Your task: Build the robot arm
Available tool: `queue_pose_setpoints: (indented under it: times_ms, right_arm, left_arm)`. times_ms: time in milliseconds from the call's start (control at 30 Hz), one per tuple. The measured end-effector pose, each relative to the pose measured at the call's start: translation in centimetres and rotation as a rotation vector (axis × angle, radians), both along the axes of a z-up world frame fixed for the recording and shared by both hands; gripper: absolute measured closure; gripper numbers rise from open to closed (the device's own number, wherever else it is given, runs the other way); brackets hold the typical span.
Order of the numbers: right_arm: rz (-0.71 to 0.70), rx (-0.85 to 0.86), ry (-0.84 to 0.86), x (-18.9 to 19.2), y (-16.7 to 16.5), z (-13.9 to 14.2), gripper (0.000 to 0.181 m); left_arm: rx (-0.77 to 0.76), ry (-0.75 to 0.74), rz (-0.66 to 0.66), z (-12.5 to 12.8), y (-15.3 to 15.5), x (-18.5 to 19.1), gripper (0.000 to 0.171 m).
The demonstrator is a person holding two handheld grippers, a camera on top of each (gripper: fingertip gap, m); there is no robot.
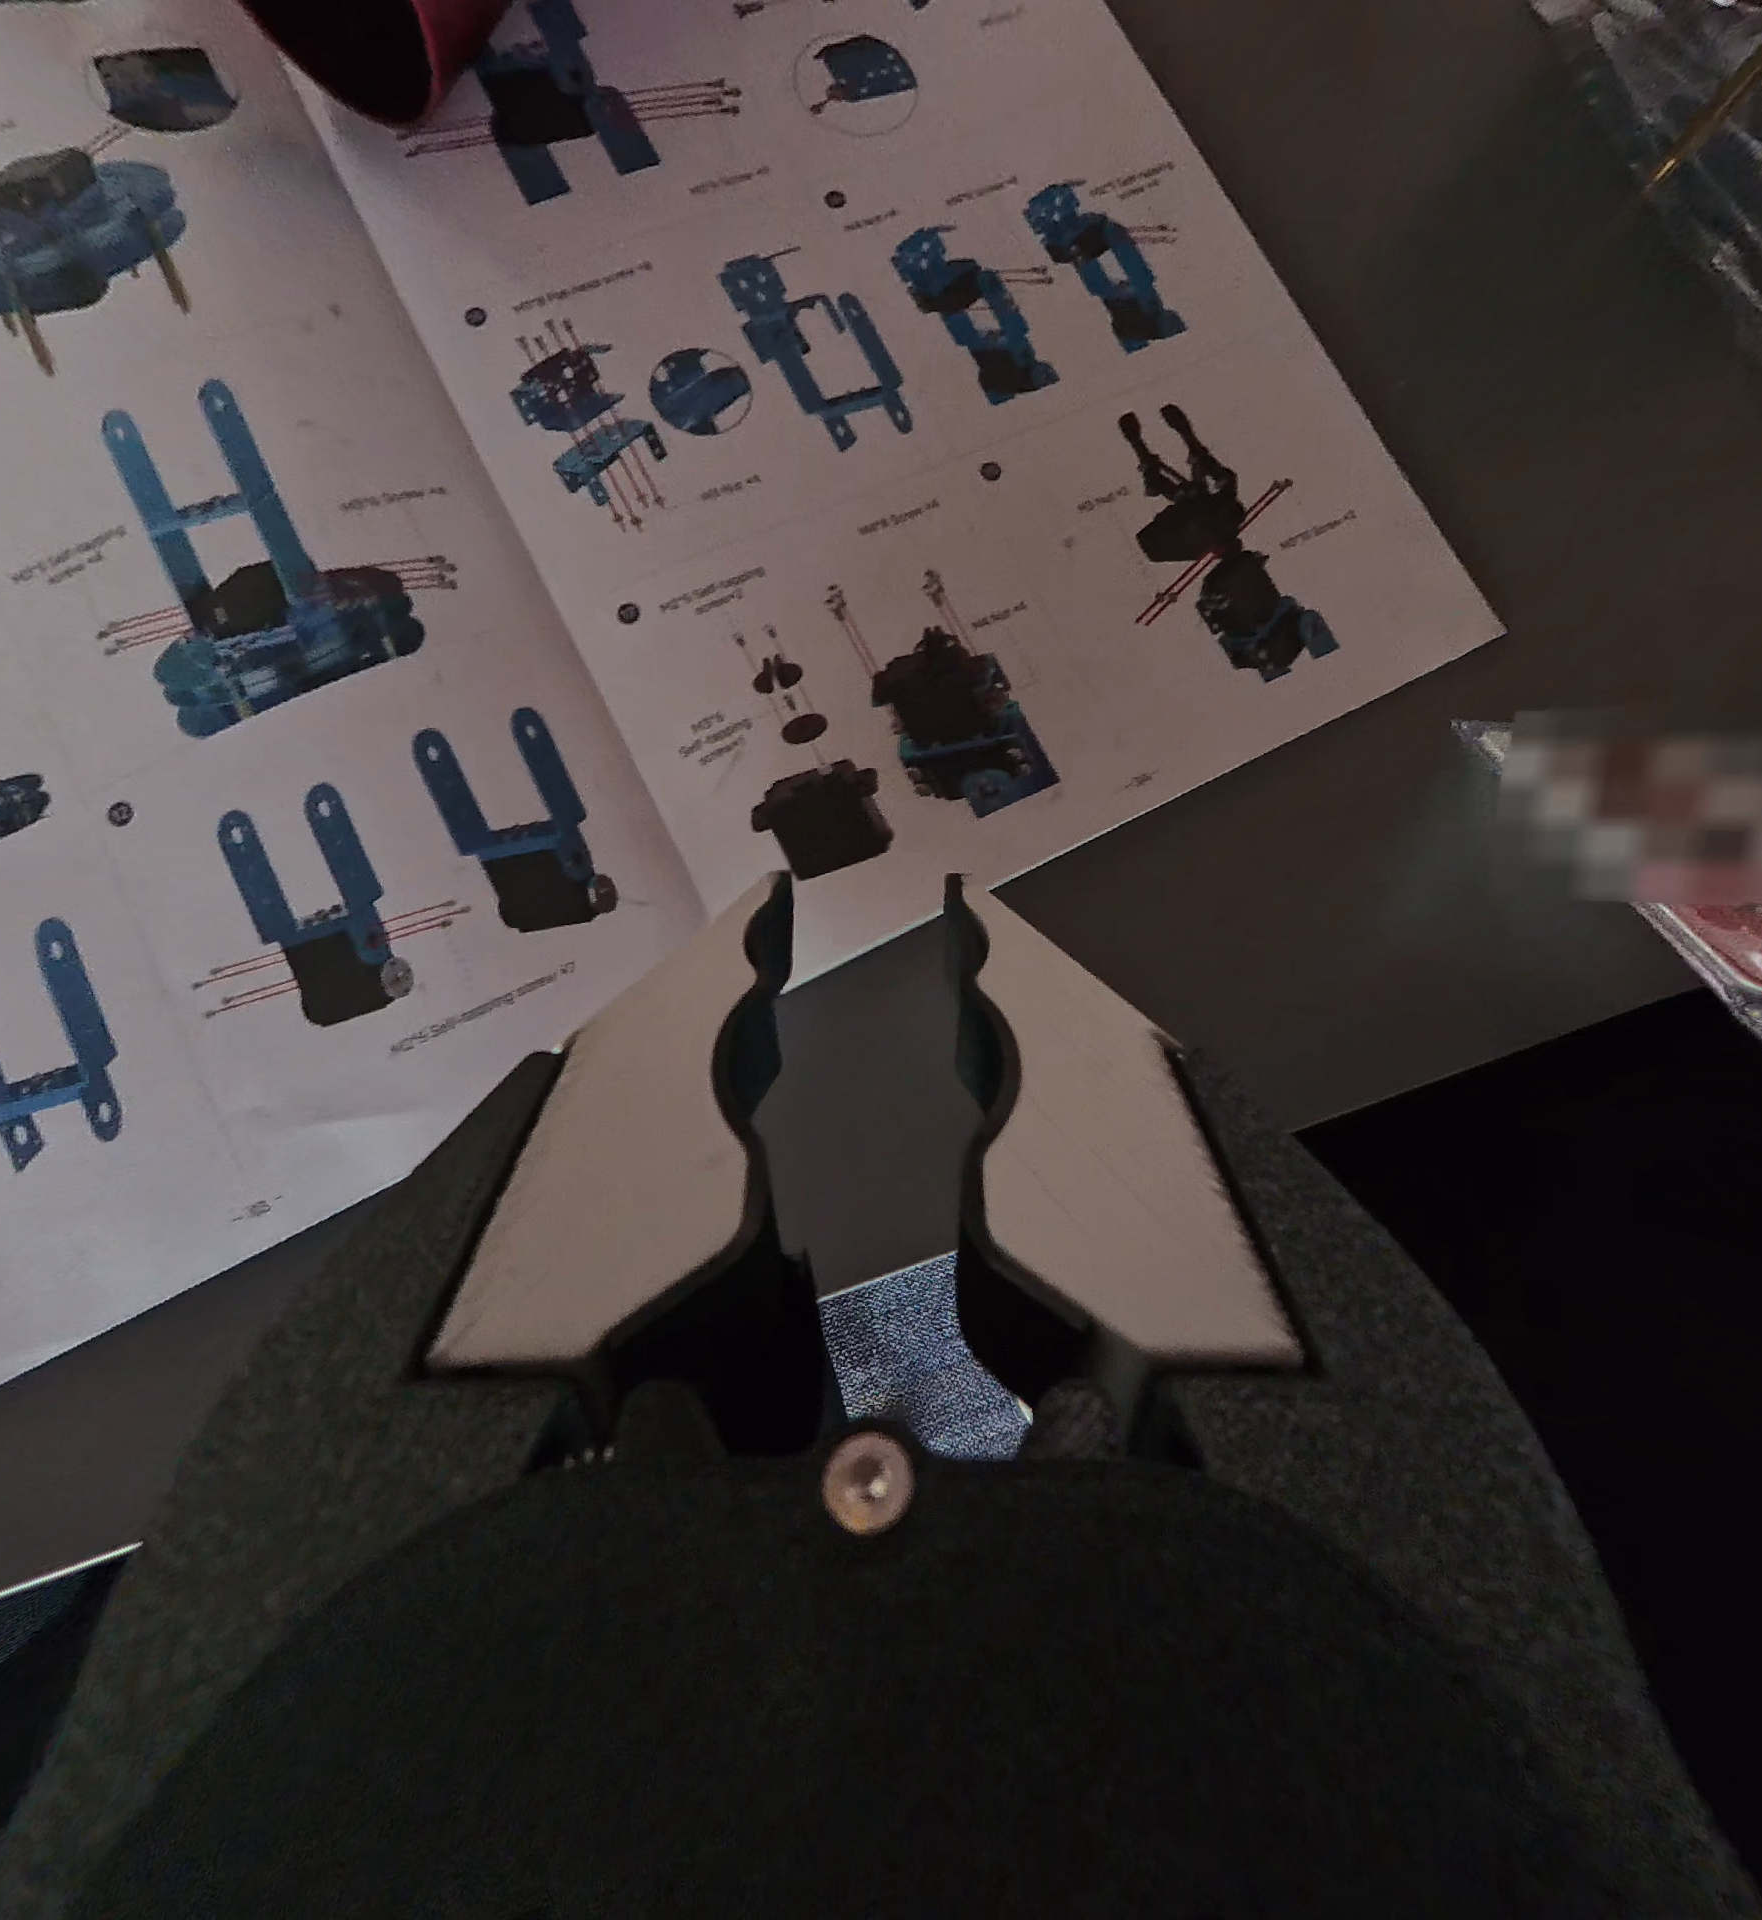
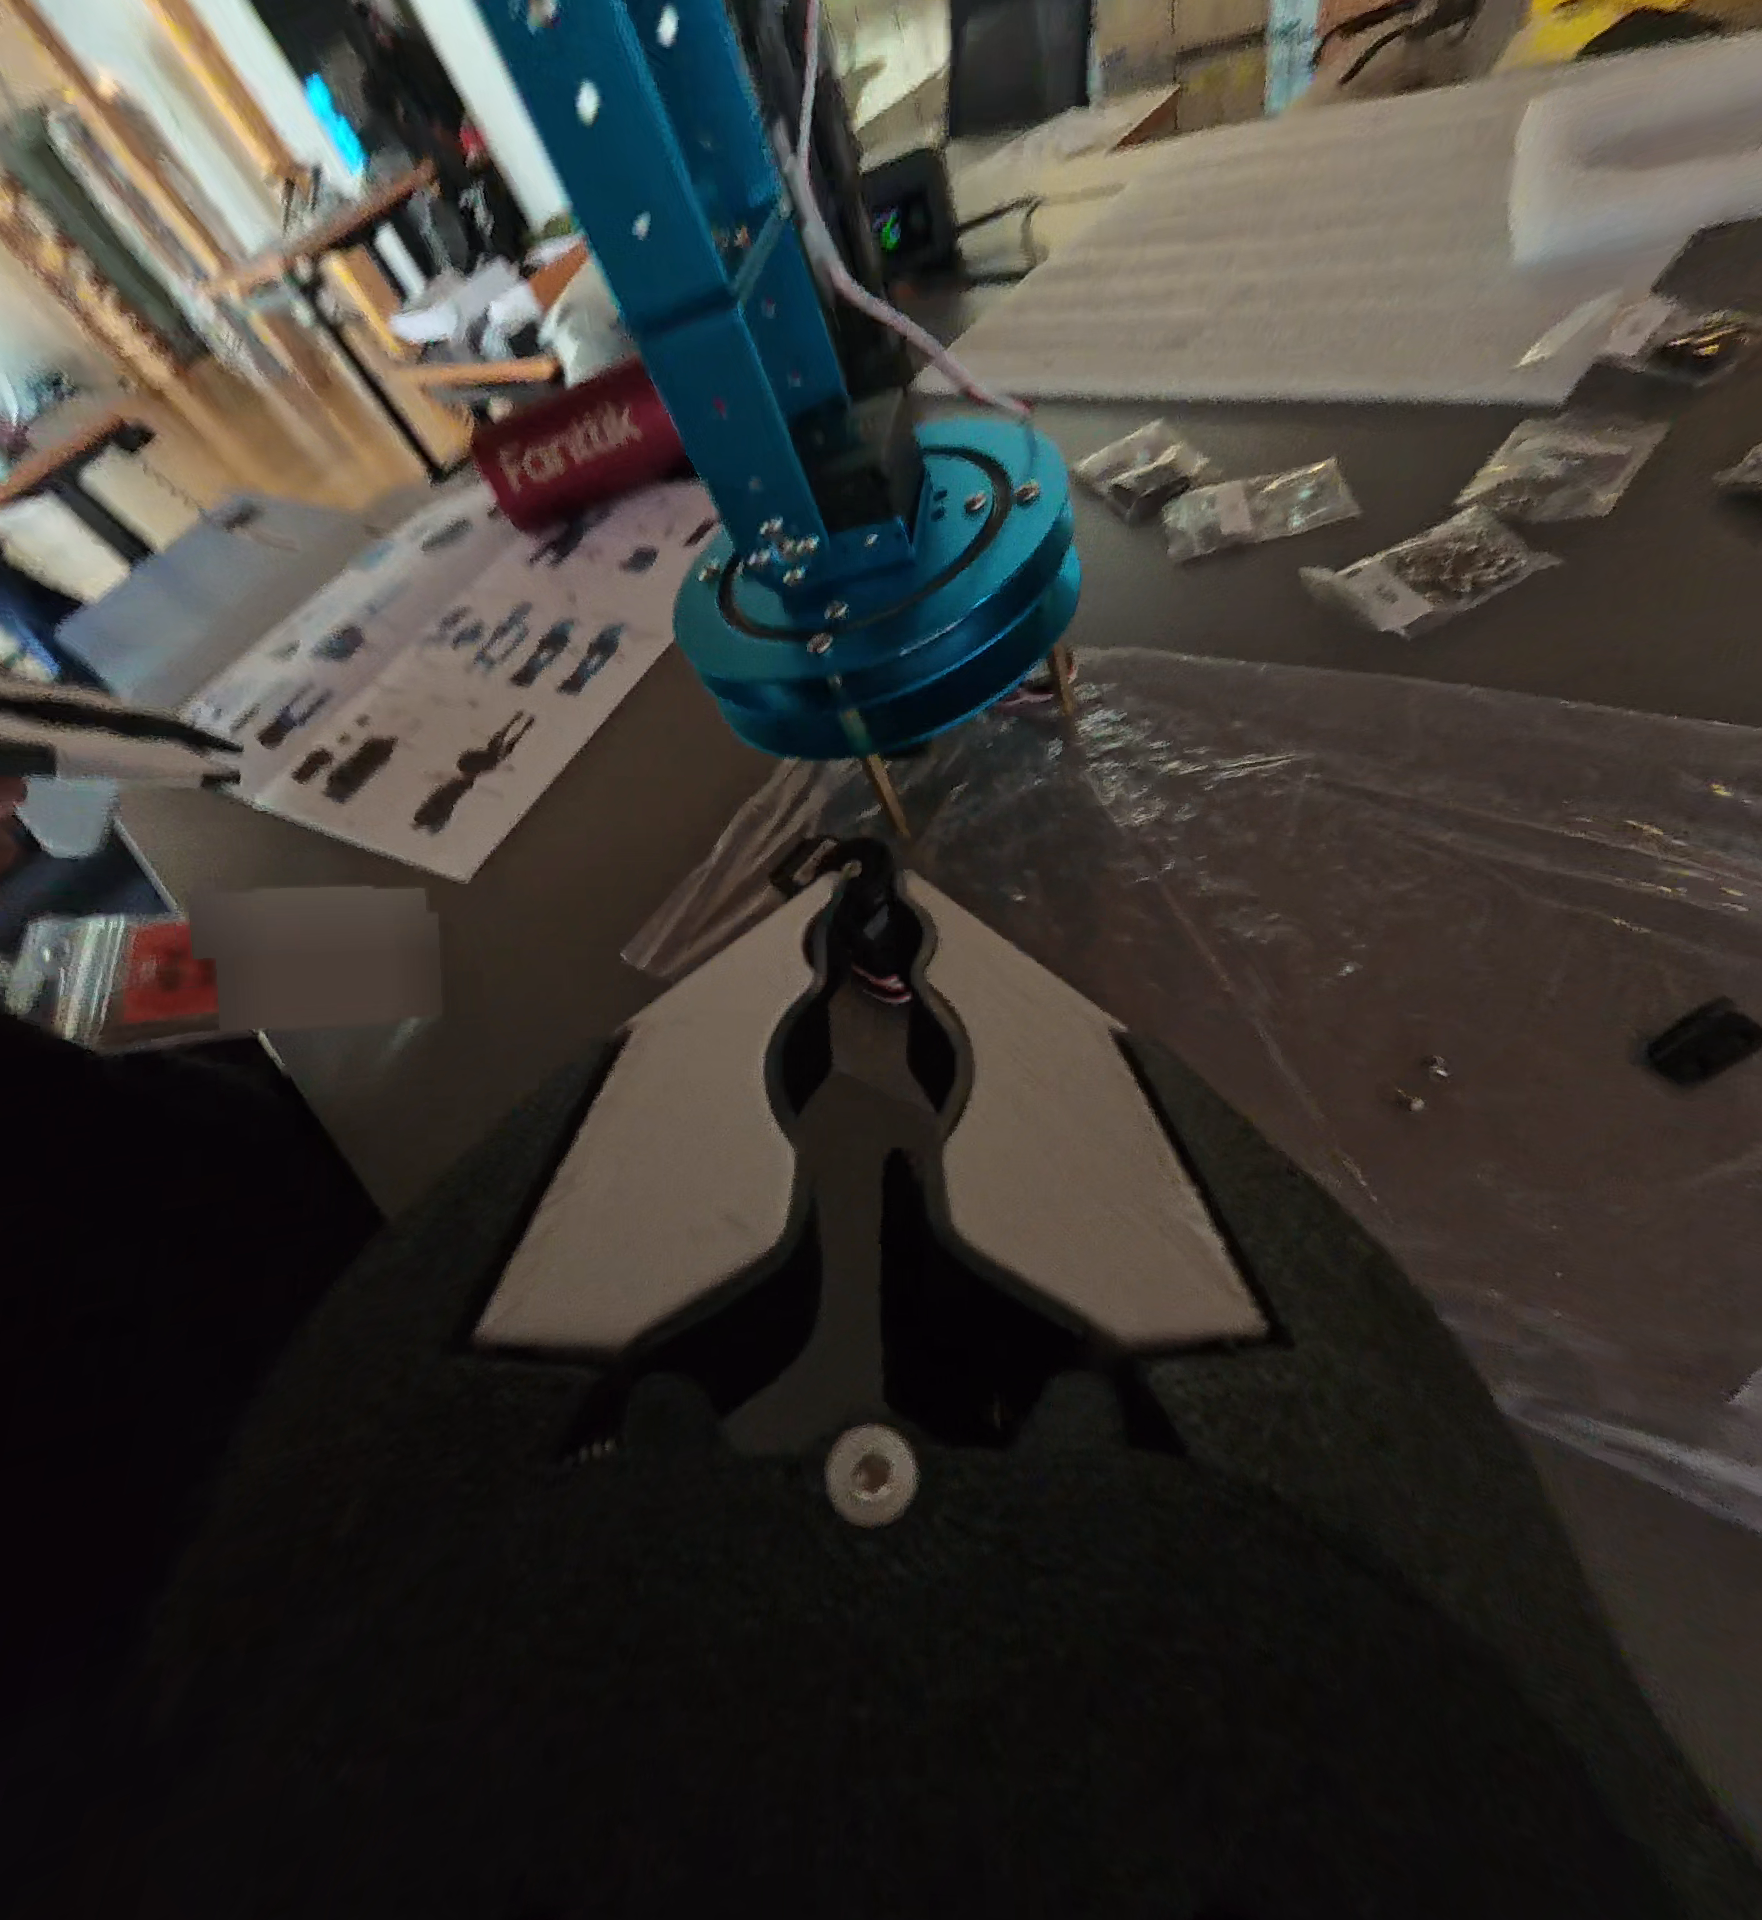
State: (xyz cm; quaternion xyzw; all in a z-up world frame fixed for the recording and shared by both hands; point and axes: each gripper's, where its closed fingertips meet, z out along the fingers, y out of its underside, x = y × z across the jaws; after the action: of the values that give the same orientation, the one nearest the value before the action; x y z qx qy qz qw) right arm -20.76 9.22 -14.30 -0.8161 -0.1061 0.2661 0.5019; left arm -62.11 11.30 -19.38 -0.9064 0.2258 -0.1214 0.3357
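My left gripper (image 1: 872, 894) is open and empty. It hovers over the near edge of an open instruction booklet (image 1: 565, 499) with pictures of blue parts, which lies on a dark table (image 1: 1376, 260). My right gripper (image 2: 864, 904) is shut on a small black part with red and white wires (image 2: 844, 871). Just beyond it a blue metal robot arm (image 2: 711, 312) stands on a round blue base (image 2: 887, 623) with brass legs. The base rests on a clear plastic sheet (image 2: 1376, 883). The left gripper also shows at the left edge of the right wrist view (image 2: 129, 743).
Several small bags of screws (image 2: 1261, 509) lie on the table at the back right. A white foam sheet (image 2: 1272, 270) lies behind them. A maroon cylinder (image 2: 576, 442) sits beyond the booklet (image 2: 420, 675). A small black part (image 2: 1703, 1039) and loose screws (image 2: 1422, 1081) lie on the plastic. Tip to tip, the grippers are about 40 cm apart.
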Motion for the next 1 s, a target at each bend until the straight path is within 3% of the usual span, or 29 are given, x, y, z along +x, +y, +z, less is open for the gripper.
queue_pose_setpoints:
  times_ms: [67,333,1000]
  right_arm:
    - [-0.032,-0.002,0.04,0.4,-0.1,0.5,0.177]
    - [0.054,-0.051,0.114,-0.2,-0.3,1.5,0.169]
    - [0.015,-0.175,0.046,0.4,1.1,0.2,0.171]
  left_arm:
    - [-0.001,-0.013,0.01,-0.3,0.1,-0.3,0.144]
    - [0.001,-0.041,0.036,-0.9,0.1,-0.7,0.144]
    - [-0.008,-0.094,-0.023,0.0,1.4,-0.8,0.144]
